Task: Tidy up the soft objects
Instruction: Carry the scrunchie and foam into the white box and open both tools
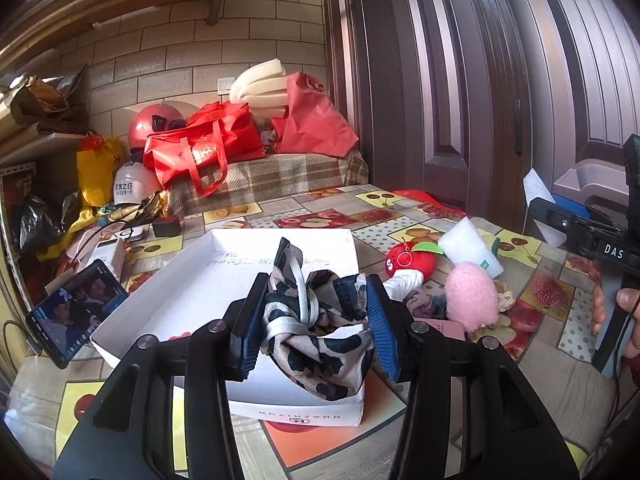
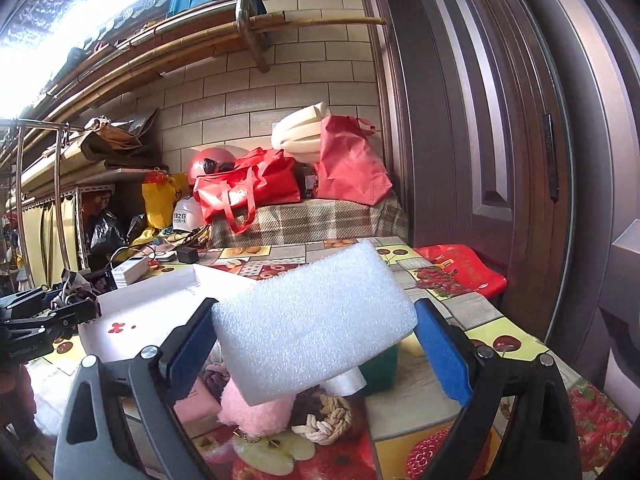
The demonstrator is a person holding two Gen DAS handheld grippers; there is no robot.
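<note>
My left gripper (image 1: 316, 320) is shut on a leopard-print fabric scrunchie with a grey ribbon (image 1: 316, 320) and holds it over the near end of a shallow white box (image 1: 168, 280). My right gripper (image 2: 316, 328) is shut on a white foam block (image 2: 312, 320), held above a pile of soft items on the table. The pile holds a pink fluffy pouch (image 1: 472, 296), a red plush apple (image 1: 412, 260), a rope knot ball (image 2: 324, 420) and another foam piece (image 1: 470, 250). The left gripper also shows at the left edge of the right wrist view (image 2: 52, 312).
A fruit-patterned tablecloth (image 1: 320, 216) covers the table. A phone playing video (image 1: 76, 312) leans left of the box, with a charger and cables behind it. Red bags (image 1: 204, 148), helmets and foam sit on a plaid-covered bench. A brown door (image 1: 480, 80) stands to the right.
</note>
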